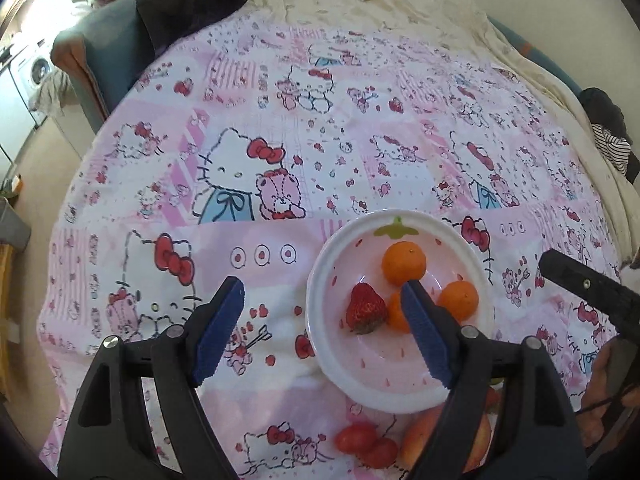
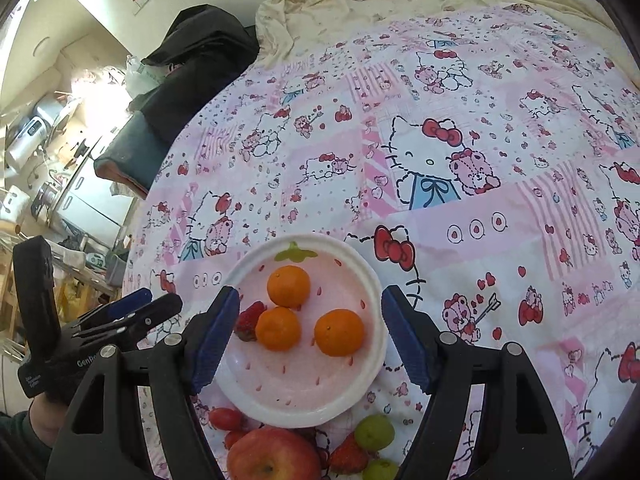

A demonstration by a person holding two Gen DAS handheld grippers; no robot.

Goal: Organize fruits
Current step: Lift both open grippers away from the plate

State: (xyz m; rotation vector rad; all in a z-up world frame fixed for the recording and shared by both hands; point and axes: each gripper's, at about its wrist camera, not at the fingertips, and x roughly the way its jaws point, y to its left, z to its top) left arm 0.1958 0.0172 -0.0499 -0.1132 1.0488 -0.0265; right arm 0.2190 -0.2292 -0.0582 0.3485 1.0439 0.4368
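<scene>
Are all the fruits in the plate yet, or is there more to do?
Not yet. Three oranges and one strawberry already sit in the plate. Both the left hand-held gripper and the right hand-held gripper are open and hold nothing. An apple, small tomatoes, green fruits and another strawberry wait on the cloth.

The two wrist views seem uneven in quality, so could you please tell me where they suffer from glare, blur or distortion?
Left wrist view: window light washes out the upper left; the fisheye bends the bedsheet edges; the plate is sharp. Right wrist view: glare over the clutter at left; the apple at the bottom edge looks soft.
</scene>
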